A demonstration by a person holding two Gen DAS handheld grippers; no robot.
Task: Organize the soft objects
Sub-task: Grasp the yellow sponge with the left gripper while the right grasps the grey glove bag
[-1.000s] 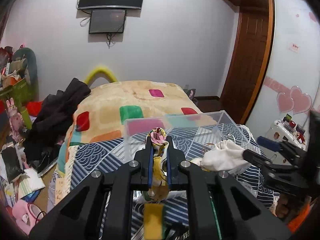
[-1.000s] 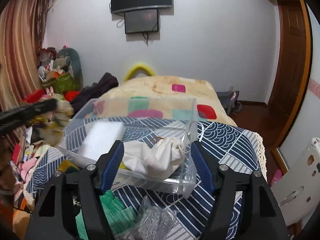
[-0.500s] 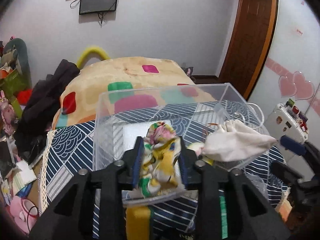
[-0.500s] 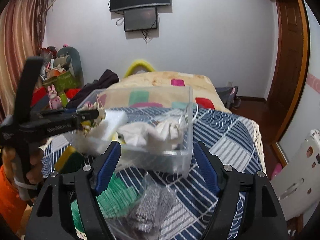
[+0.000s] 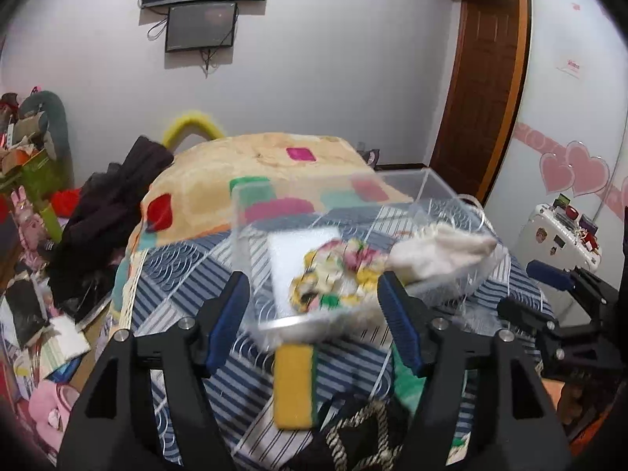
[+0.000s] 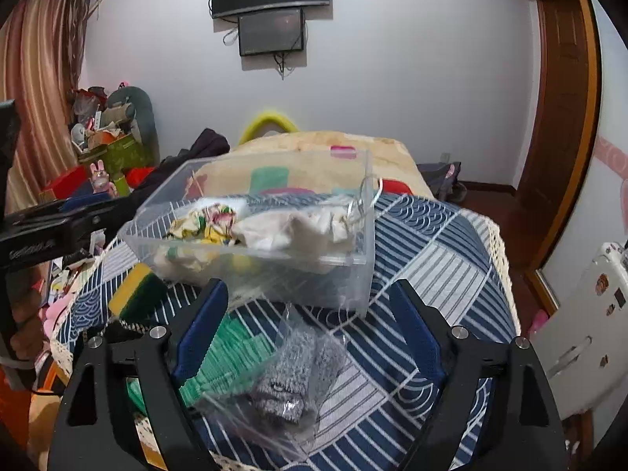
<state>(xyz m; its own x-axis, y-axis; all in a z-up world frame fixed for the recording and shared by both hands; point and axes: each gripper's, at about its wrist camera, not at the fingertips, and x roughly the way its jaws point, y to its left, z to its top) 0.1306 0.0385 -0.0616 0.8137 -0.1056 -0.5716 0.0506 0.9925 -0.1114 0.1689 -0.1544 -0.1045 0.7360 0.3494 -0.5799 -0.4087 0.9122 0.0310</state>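
A clear plastic box [image 5: 451,196] [image 6: 353,274] stands on the blue patterned table cover [image 6: 451,259]. In it lie a flowered cloth [image 5: 337,274] [image 6: 208,221], a white cloth bag [image 5: 439,255] [image 6: 290,227] and a white sponge [image 5: 290,259]. My left gripper [image 5: 314,314] is open and empty just in front of the box. My right gripper [image 6: 310,322] is open and empty, above a grey item in a clear bag [image 6: 286,384]. The right gripper also shows in the left wrist view [image 5: 549,286].
A yellow-green sponge [image 5: 294,384] [image 6: 133,294], a green cloth [image 6: 227,357] and a dark corded item [image 5: 353,428] lie in front of the box. A bed with a patchwork blanket [image 5: 255,172] is behind. Clutter fills the floor at left [image 5: 39,314].
My left gripper opened and let the flowered cloth go into the box, then drew back. My right gripper let the white bag go into the box and backed away.
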